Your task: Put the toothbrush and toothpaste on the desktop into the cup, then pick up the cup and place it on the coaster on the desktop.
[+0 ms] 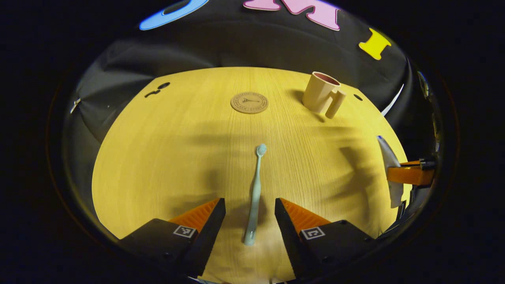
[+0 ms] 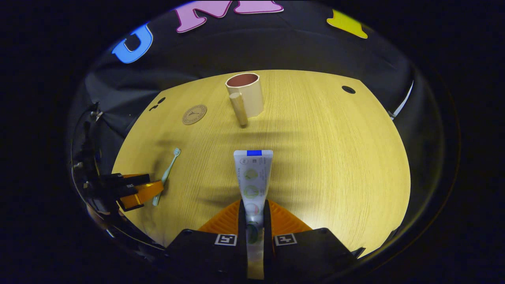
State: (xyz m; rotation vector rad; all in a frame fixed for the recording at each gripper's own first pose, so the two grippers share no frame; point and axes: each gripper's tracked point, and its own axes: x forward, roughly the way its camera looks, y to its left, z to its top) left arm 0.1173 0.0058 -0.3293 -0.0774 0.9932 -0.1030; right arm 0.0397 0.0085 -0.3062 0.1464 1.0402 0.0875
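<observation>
A pale green toothbrush (image 1: 255, 193) lies flat on the wooden desktop (image 1: 165, 157), its handle between the fingers of my open left gripper (image 1: 250, 211), which do not touch it. The white toothpaste tube (image 2: 252, 177) points forward with my right gripper (image 2: 254, 213) shut on its lower part. A beige cup (image 2: 245, 94) with a handle stands upright at the back, empty as far as I see. The round brown coaster (image 2: 194, 114) lies to the cup's left. In the left gripper view the cup (image 1: 323, 94) is back right and the coaster (image 1: 249, 103) back centre.
Black cloth walls surround the desktop (image 2: 335, 157) on all sides. Small dark holes (image 2: 348, 89) mark the far corners. The left gripper (image 2: 136, 191) appears at the left edge of the right gripper view beside the toothbrush (image 2: 166, 175); the tube (image 1: 388, 169) appears at the right edge of the left gripper view.
</observation>
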